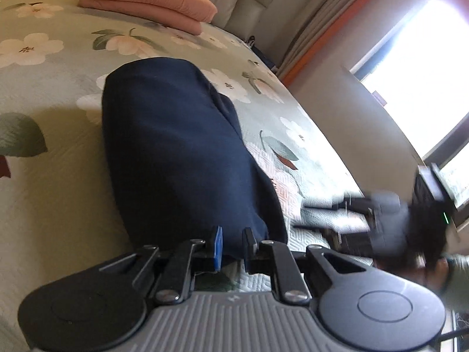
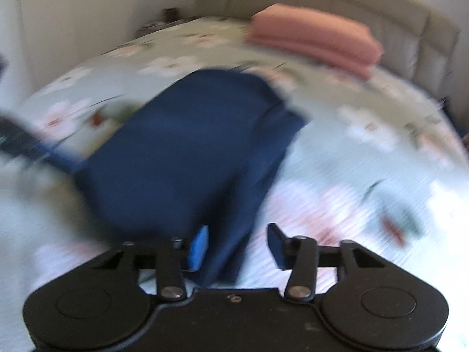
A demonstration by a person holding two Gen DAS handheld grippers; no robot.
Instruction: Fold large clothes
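A navy garment lies folded into a long bundle on the floral bed cover. In the left wrist view my left gripper is at the bundle's near end, its narrow jaws closed on a fold of the navy cloth. The right wrist view is blurred. There the navy garment spreads ahead, and its near strip lies between the fingers of my right gripper. Those jaws stand wide and open, with the pads off the cloth. My right gripper also shows as a blur beside the bundle in the left wrist view.
A folded pink blanket rests near the padded headboard; it shows in the right wrist view too, pink blanket. A bright window and a curtain stand beyond the bed's edge. Floral cover extends right of the garment.
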